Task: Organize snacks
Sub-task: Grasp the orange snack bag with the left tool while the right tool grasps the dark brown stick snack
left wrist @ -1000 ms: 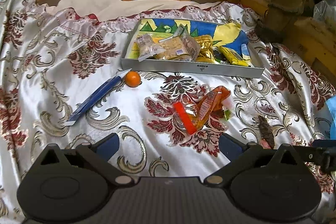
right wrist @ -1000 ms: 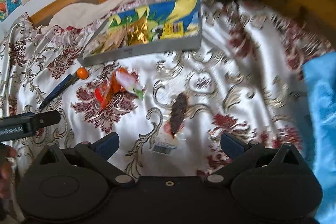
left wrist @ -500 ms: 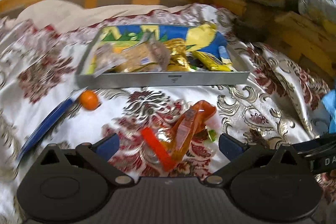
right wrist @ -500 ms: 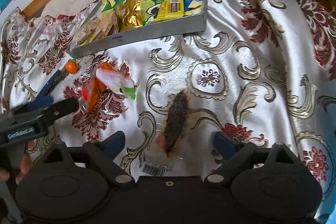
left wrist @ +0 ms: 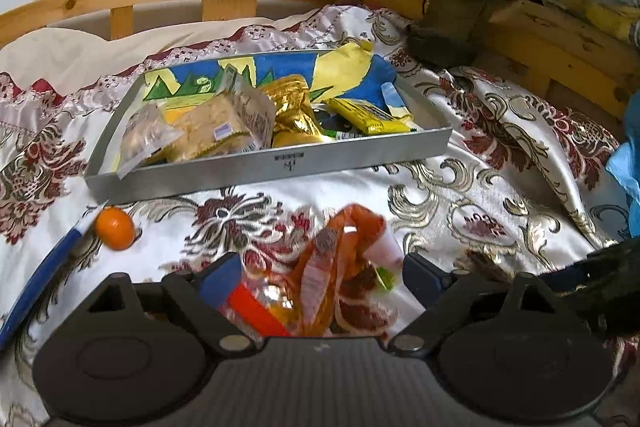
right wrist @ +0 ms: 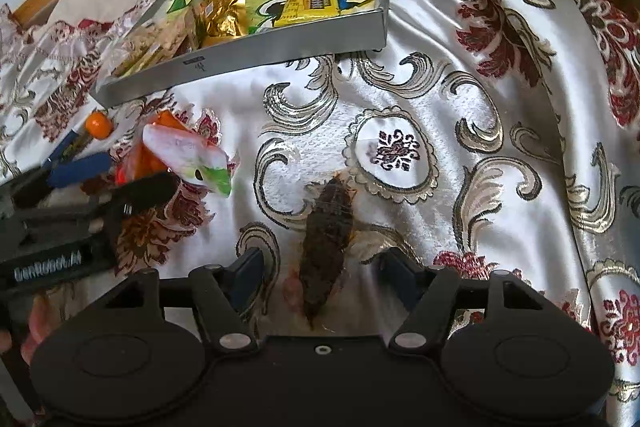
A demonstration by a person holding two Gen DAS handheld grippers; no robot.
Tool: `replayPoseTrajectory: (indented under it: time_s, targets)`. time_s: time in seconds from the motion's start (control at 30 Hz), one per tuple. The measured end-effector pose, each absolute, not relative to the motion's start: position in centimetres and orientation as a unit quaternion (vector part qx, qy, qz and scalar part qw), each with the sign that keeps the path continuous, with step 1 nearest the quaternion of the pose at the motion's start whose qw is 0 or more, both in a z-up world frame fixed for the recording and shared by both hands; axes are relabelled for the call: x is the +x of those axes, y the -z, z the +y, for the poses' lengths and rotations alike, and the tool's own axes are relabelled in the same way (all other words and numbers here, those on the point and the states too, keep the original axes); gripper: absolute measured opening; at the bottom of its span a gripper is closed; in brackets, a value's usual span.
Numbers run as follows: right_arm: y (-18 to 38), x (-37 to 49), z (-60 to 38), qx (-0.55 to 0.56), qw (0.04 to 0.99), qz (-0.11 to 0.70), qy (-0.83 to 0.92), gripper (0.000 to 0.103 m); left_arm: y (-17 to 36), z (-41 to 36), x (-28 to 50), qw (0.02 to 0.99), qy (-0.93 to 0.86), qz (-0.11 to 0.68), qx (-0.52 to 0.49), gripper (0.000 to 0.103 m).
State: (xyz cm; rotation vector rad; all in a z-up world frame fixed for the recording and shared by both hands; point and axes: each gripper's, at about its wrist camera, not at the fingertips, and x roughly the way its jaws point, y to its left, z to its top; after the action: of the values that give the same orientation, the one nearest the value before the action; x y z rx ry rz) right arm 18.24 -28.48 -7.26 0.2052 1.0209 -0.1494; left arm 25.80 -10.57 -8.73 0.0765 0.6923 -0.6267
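1. Satin bedspread point(left wrist: 460, 187), white with red and gold flowers, fills my left wrist view. My left gripper point(left wrist: 316, 275) has its jaws closing, still fairly wide; the orange snack bag point(left wrist: 340, 259) lies between my fingers point(left wrist: 222, 279). The frame is blurred, so I cannot tell if the pads press on it yet.
2. Same view: grey tray point(left wrist: 280, 163) sits further back on the spread, loaded with a biscuit pack point(left wrist: 212, 131), gold foil pack point(left wrist: 290, 111) and yellow bar point(left wrist: 368, 117). Small orange ball point(left wrist: 115, 228) lies just in front of the tray's left corner, touching a blue flat item point(left wrist: 44, 267).
3. Right wrist view: my right gripper point(right wrist: 324, 275) has its jaws closing, about half open. Dark brown snack in a clear wrapper point(right wrist: 326, 239) lies on the bedspread point(right wrist: 500, 107) between my fingers point(right wrist: 248, 279); small gaps show on both sides, no pad contact.
4. Same view: left gripper point(right wrist: 132, 183) visible at the left, around the orange snack bag point(right wrist: 180, 155). Tray point(right wrist: 256, 55) well behind, ball point(right wrist: 98, 125) near its corner. A bit of a hand point(right wrist: 34, 323) shows at the lower left edge.
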Motion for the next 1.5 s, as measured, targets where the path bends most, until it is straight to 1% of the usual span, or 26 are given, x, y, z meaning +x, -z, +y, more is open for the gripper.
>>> replayPoseTrajectory:
  time_s: [0.13, 0.2, 0.27, 0.33, 0.37, 0.4, 0.6, 0.83, 0.9, 1.03, 1.13, 1.17, 1.2, 1.5]
  targets:
    - [7.3, 18.4, -28.1, 0.088, 0.867, 0.486, 0.069, 0.07, 9.0, -10.9, 26.8, 0.88, 0.329, 0.342, 0.022, 0.085]
    - [7.3, 18.5, -28.0, 0.085, 0.868, 0.484, 0.068, 0.068, 9.1, -11.2, 26.8, 0.877, 0.337, 0.341, 0.032, 0.082]
    - [7.3, 18.5, -27.8, 0.08, 0.87, 0.483, 0.065, 0.065, 9.2, -11.4, 26.7, 0.875, 0.345, 0.337, 0.035, 0.072]
    - [7.3, 18.5, -27.6, 0.075, 0.871, 0.482, 0.065, 0.061, 9.3, -11.5, 26.7, 0.869, 0.355, 0.344, 0.028, 0.065]
    - [7.3, 18.5, -27.6, 0.074, 0.872, 0.48, 0.065, 0.056, 9.3, -11.6, 26.7, 0.868, 0.356, 0.346, 0.028, 0.064]
    - [7.3, 18.5, -27.7, 0.076, 0.872, 0.479, 0.064, 0.054, 9.3, -11.6, 26.7, 0.869, 0.355, 0.345, 0.029, 0.064]
    - [7.3, 18.5, -27.8, 0.076, 0.876, 0.472, 0.06, 0.049, 9.3, -11.4, 26.8, 0.869, 0.347, 0.351, 0.015, 0.061]
    - [7.8, 19.2, -27.2, 0.057, 0.878, 0.472, 0.06, 0.049, 9.3, -11.9, 26.7, 0.867, 0.349, 0.355, 0.031, 0.062]
    - [7.8, 19.3, -27.4, 0.056, 0.877, 0.474, 0.055, 0.047, 9.3, -11.9, 26.6, 0.867, 0.349, 0.354, 0.037, 0.06]
    - [7.3, 19.2, -28.5, 0.09, 0.876, 0.471, 0.057, 0.045, 9.1, -11.9, 26.6, 0.868, 0.343, 0.357, 0.033, 0.055]
    - [6.8, 18.9, -28.4, 0.086, 0.881, 0.462, 0.058, 0.044, 8.7, -11.9, 26.6, 0.869, 0.336, 0.362, 0.024, 0.053]
    - [6.6, 18.9, -28.3, 0.082, 0.884, 0.457, 0.058, 0.044, 8.6, -11.8, 26.5, 0.869, 0.334, 0.363, 0.021, 0.052]
    - [6.5, 18.8, -28.2, 0.078, 0.886, 0.453, 0.058, 0.044, 8.6, -11.8, 26.5, 0.87, 0.332, 0.364, 0.02, 0.048]
    - [5.5, 18.5, -28.1, 0.076, 0.899, 0.428, 0.052, 0.044, 8.2, -11.5, 25.6, 0.875, 0.309, 0.371, 0.022, 0.046]
